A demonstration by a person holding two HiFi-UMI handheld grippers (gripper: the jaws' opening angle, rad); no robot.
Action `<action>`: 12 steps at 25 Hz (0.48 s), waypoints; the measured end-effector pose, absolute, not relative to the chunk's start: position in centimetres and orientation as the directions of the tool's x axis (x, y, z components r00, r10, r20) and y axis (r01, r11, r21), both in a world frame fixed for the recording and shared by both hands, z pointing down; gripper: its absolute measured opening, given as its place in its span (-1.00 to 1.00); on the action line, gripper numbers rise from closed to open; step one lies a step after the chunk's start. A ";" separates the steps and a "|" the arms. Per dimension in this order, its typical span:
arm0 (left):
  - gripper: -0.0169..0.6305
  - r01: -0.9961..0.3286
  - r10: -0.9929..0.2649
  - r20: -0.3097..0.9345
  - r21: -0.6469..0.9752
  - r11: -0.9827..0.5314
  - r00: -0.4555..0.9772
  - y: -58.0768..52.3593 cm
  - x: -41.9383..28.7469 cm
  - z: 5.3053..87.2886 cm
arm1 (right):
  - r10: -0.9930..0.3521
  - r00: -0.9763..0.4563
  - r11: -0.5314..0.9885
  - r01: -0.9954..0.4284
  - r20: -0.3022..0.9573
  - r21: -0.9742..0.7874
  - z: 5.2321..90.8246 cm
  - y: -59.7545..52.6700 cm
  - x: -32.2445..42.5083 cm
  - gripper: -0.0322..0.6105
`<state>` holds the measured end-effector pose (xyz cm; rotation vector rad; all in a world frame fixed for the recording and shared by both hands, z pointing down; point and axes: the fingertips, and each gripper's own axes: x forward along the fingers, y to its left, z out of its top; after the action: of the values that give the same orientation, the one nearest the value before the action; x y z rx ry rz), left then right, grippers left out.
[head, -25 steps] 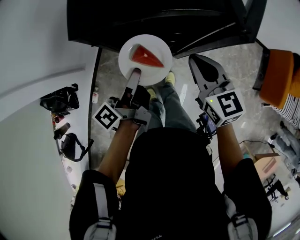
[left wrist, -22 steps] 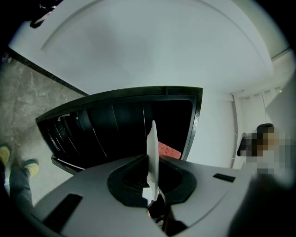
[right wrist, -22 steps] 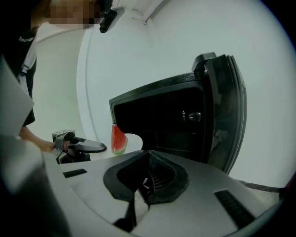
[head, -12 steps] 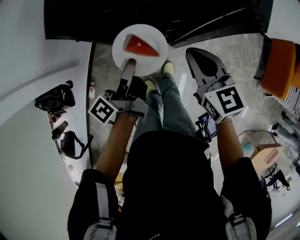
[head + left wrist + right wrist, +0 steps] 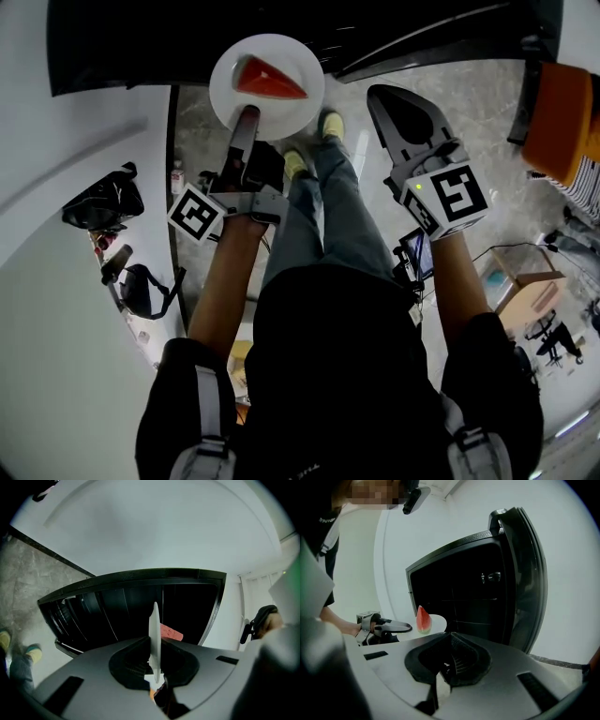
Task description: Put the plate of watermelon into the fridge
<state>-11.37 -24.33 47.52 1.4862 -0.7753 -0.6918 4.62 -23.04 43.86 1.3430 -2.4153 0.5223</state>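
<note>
Plate (image 5: 291, 114) carrying one watermelon wedge (image 5: 269, 80) is clamped at its rim by the fingers of the left gripper (image 5: 247, 117) and is held level at the mouth of the open black fridge (image 5: 141, 37). The right gripper (image 5: 382, 96) is held beside it, empty, fingers closed together. A black bag (image 5: 98, 202) is seen at the left.

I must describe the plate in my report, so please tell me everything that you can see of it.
The plate is white, round, shallow and smooth, perhaps ceramic or plastic. It is held about level in the air, in front of the open fridge and above the floor. The left gripper is shut on its near rim. One red watermelon wedge with a green rind sits on it. Nothing else touches it.
</note>
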 end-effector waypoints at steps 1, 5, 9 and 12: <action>-0.86 -0.065 -0.804 0.029 0.998 -0.013 0.594 -24.5 -11.3 47.9 | -0.737 -0.504 0.490 -0.857 0.451 -0.157 44.1 -23.1 4.6 -0.86; -0.86 -0.068 -0.804 0.045 0.998 0.006 0.593 -26.8 -10.3 50.0 | -0.725 -0.517 0.498 -0.850 0.456 -0.172 45.9 -25.2 5.3 -0.86; -0.86 -0.061 -0.805 0.050 0.998 0.017 0.591 -27.7 -9.3 50.7 | -0.712 -0.529 0.502 -0.843 0.462 -0.191 46.9 -25.6 5.6 -0.86; -0.86 -0.062 -0.807 0.058 0.998 0.026 0.588 -27.8 -8.9 51.2 | -0.701 -0.537 0.504 -0.839 0.470 -0.206 47.5 -25.4 5.6 -0.86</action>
<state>-8.90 -27.82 51.17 1.4479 -0.7881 -0.6784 5.62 -25.44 47.46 1.2881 -2.4255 0.5939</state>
